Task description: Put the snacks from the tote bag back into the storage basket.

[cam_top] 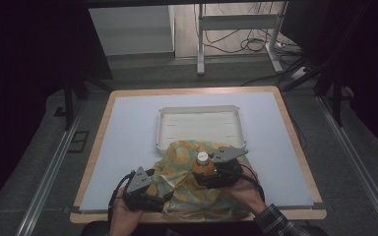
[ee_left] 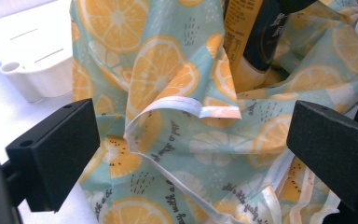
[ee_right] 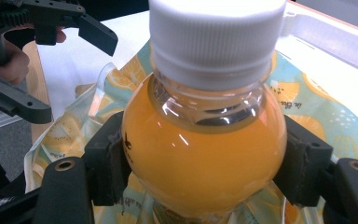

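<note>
A small bottle of orange juice (cam_top: 203, 165) with a white cap stands upright on a teal cloth printed with orange slices (cam_top: 187, 194), at the near middle of the table. My right gripper (cam_top: 202, 174) is shut on the bottle; in the right gripper view its pads (ee_right: 109, 163) press both sides of the bottle's round shoulder (ee_right: 205, 149). My left gripper (cam_top: 161, 186) sits at the cloth's left edge, open. A raised fold of cloth (ee_left: 177, 116) lies between its wide-apart jaws without being pressed. The bottle's label (ee_left: 251, 42) shows beyond that fold.
A shallow white tray (cam_top: 160, 130) lies just behind the cloth, its far part bare. The table has a pale blue mat (cam_top: 128, 132) and a wooden rim. The person's hands hold both grippers at the near edge. A metal stand and cables are on the floor beyond.
</note>
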Tool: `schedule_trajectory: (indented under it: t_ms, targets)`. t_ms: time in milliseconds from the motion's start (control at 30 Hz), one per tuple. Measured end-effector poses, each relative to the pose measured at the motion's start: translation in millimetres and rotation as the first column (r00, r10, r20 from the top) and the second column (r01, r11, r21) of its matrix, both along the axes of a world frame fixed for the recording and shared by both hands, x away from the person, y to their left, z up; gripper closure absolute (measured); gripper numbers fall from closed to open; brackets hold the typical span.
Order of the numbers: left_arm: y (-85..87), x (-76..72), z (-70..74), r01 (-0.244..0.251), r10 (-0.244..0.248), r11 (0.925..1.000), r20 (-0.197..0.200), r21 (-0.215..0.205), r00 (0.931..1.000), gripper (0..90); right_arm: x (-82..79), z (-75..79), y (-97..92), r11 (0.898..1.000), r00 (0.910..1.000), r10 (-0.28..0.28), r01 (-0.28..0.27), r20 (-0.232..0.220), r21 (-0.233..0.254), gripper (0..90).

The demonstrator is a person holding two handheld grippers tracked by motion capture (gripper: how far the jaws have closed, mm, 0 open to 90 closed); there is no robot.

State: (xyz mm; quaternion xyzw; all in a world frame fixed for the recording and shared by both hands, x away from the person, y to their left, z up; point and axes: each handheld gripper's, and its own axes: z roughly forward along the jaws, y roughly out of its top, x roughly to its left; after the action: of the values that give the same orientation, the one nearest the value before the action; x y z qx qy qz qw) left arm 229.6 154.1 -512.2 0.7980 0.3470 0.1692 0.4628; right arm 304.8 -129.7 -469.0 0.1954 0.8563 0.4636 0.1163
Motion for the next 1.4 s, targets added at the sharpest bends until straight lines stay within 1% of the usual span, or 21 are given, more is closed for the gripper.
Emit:
schedule_trajectory:
  t_ms: [200,267,400,500,767,900,1100,1200,1400]
  targets:
    - [0.2,-0.6,0.5,-0.003,0.003,1.0000,0.010,0.000,0.9999,2.6,-0.6,0.4,-0.1,1.000,1.0000,-0.004,0.004,-0.001,0.001,29.6]
    - [0.3,-1.1,1.0,-0.005,0.005,1.0000,0.019,0.002,0.9998,2.6,-0.7,0.7,-0.1,1.000,1.0000,-0.004,0.004,-0.002,0.000,29.6]
    - [1.4,-1.9,2.0,-0.011,0.012,0.9999,0.034,-0.009,0.9993,2.5,-1.0,1.6,-0.1,1.000,1.0000,-0.007,0.007,-0.003,-0.005,29.6]
    - [2.4,-1.9,2.0,-0.016,0.016,0.9998,0.037,-0.013,0.9992,2.5,-1.1,1.9,0.0,1.000,0.9999,-0.006,0.006,-0.012,-0.002,29.6]
    - [2.1,-2.2,2.1,-0.017,0.018,0.9998,0.046,-0.008,0.9988,2.5,-3.1,4.1,0.7,1.000,1.0000,0.000,0.000,-0.010,-0.013,29.8]
    - [2.4,-2.4,2.5,-0.016,0.017,0.9998,0.052,-0.012,0.9985,2.5,-4.3,7.0,0.6,1.000,1.0000,0.001,-0.001,-0.009,-0.016,29.8]
    - [2.2,-2.4,2.3,-0.018,0.018,0.9998,0.054,-0.004,0.9984,2.6,-5.6,13.0,-1.2,1.000,1.0000,0.002,-0.002,-0.007,-0.011,29.8]
    - [2.1,-3.2,3.1,-0.023,0.023,0.9997,0.066,-0.002,0.9976,2.9,-6.4,15.7,-1.7,1.000,1.0000,0.003,-0.003,-0.006,-0.008,29.8]
    - [3.1,-3.7,3.8,-0.029,0.030,0.9995,0.073,-0.009,0.9969,3.0,-8.3,21.3,-3.0,1.000,0.9999,0.007,-0.007,-0.008,-0.007,29.8]
